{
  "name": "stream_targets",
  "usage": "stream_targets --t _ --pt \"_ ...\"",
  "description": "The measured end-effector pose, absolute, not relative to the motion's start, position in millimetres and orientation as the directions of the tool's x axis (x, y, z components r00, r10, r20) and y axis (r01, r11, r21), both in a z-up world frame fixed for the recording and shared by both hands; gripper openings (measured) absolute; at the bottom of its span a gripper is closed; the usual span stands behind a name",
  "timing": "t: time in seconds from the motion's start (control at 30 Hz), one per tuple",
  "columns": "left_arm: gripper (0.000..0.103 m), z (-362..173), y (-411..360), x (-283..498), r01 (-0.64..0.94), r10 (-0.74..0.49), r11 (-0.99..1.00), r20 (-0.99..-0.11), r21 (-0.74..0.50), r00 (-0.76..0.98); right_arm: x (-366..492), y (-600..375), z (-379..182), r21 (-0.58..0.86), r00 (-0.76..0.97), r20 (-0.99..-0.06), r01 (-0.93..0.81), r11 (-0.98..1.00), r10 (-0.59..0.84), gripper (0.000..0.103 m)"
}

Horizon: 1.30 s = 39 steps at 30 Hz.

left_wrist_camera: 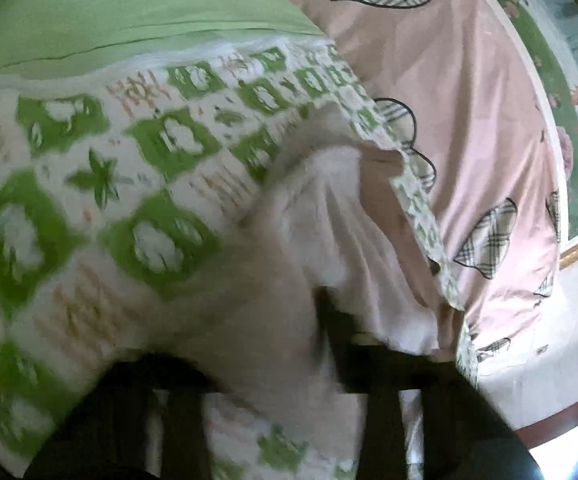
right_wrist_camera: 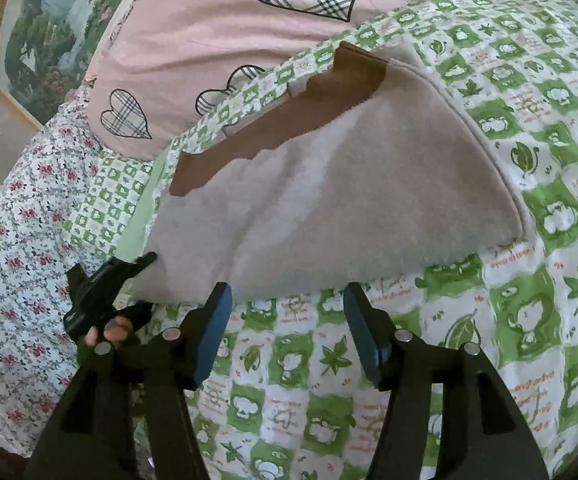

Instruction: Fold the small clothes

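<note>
A beige fleece garment [right_wrist_camera: 329, 200] with a brown band [right_wrist_camera: 289, 120] lies flat on the green-and-white checked blanket [right_wrist_camera: 529, 280]. My right gripper [right_wrist_camera: 287, 320] hovers open just in front of the garment's near edge, with nothing between its blue pads [right_wrist_camera: 215, 332]. My left gripper [right_wrist_camera: 145, 285], held by a hand [right_wrist_camera: 113, 330], is at the garment's left corner with the corner between its two fingers. The left wrist view is blurred. There the garment [left_wrist_camera: 309, 240] drapes over a dark finger [left_wrist_camera: 327, 320], and the pads are hidden by the cloth.
A pink sheet with plaid hearts [right_wrist_camera: 217, 40] lies beyond the blanket. A white cloth with small red flowers [right_wrist_camera: 17, 240] covers the left side. A framed landscape picture [right_wrist_camera: 49, 20] hangs on the wall behind. A plain green fabric [left_wrist_camera: 129, 12] lies beyond the blanket.
</note>
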<state>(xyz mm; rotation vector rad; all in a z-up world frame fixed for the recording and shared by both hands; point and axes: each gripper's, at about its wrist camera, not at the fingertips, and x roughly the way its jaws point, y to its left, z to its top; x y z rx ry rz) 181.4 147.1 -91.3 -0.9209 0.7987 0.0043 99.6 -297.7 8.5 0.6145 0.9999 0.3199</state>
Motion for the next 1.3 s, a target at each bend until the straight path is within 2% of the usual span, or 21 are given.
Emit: stream_targets --t 0.07,0.27,0.5,0.57,0.73,1.07,1.1,1.13,1.2,1.3 --pt "0.015 -91.8 151.6 184.0 -0.316 -0.334 0.62 -0.605 -0.719 0.722 100.8 -301.0 7.2 0.616 0.516 -0.685 0.032 0.787 0.514 0.059" --pt "0.012 -37.9 123.1 177.0 -0.174 -0.315 0.752 -0.578 -0.636 0.752 106.6 -318.8 9.1 0.617 0.53 -0.679 0.037 0.786 0.509 0.059" --pt "0.012 29.3 24.5 180.0 0.138 -0.443 0.839 -0.515 -0.526 0.734 143.9 -346.2 9.2 0.687 0.5 -0.637 0.022 0.727 0.587 0.059" --pt "0.012 29.9 -7.9 182.4 0.205 -0.476 0.847 -0.528 -0.491 0.703 158.6 -354.0 7.5 0.734 0.479 -0.602 0.018 0.679 0.638 0.06" --pt "0.012 3.9 -70.3 188.9 0.279 -0.508 0.856 -0.6 -0.436 0.619 209.6 -356.6 1.4 0.846 0.41 -0.481 -0.012 0.532 0.775 0.074" --pt "0.012 -11.2 -75.1 192.2 0.263 -0.524 0.846 -0.63 -0.464 0.574 297.1 -281.5 -37.7 0.915 0.241 -0.395 0.018 0.403 0.887 0.074" --pt "0.012 -11.4 -78.9 192.3 0.266 -0.519 0.85 -0.636 -0.455 0.571 304.1 -275.1 -35.7 0.913 0.246 -0.395 0.0 0.407 0.885 0.065" --pt "0.012 -10.7 -81.8 191.3 0.27 -0.515 0.853 -0.641 -0.446 0.57 312.3 -269.6 -31.5 0.898 0.267 -0.419 -0.015 0.439 0.868 0.043" --pt "0.012 -5.7 -86.2 191.3 0.276 -0.504 0.861 -0.646 -0.426 0.573 324.2 -271.2 -24.2 0.879 0.282 -0.45 -0.024 0.475 0.847 0.02" --pt "0.012 8.9 -97.2 194.6 0.304 -0.534 0.842 -0.618 -0.445 0.577 330.1 -279.0 7.2 0.84 0.328 -0.472 -0.116 0.531 0.818 0.017"
